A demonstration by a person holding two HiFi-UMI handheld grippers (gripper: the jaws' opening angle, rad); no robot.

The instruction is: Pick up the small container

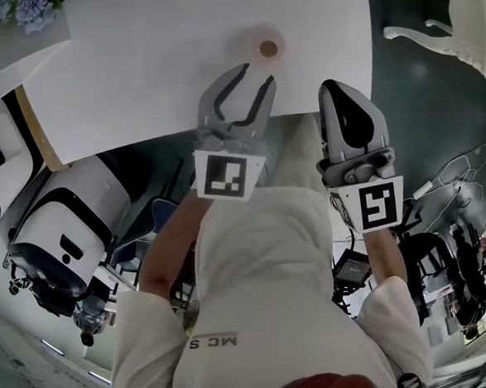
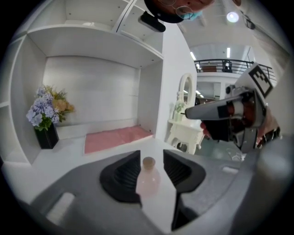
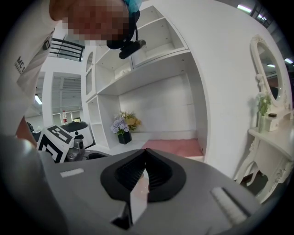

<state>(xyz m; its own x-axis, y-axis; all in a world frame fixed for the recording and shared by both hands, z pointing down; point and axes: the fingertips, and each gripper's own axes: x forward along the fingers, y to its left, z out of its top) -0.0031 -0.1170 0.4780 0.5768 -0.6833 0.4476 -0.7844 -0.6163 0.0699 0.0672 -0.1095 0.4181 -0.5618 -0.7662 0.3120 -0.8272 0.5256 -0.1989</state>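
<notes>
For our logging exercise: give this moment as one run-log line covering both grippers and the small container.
left gripper open, aimed at small container | right gripper shut, empty | small container upright on table, ungripped

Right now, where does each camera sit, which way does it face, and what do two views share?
Head view: on the person's head, looking steeply down at a white tabletop and small pink tan-capped bottle; arms, left gripper, right gripper show.
Left gripper view: on the left gripper, facing a white shelf alcove; bottle between its open jaws; right gripper at right.
Right gripper view: on the right gripper, jaws together, same alcove; left gripper at left.
Shared: both gripper views show purple flowers in a black pot and a pink mat.
</notes>
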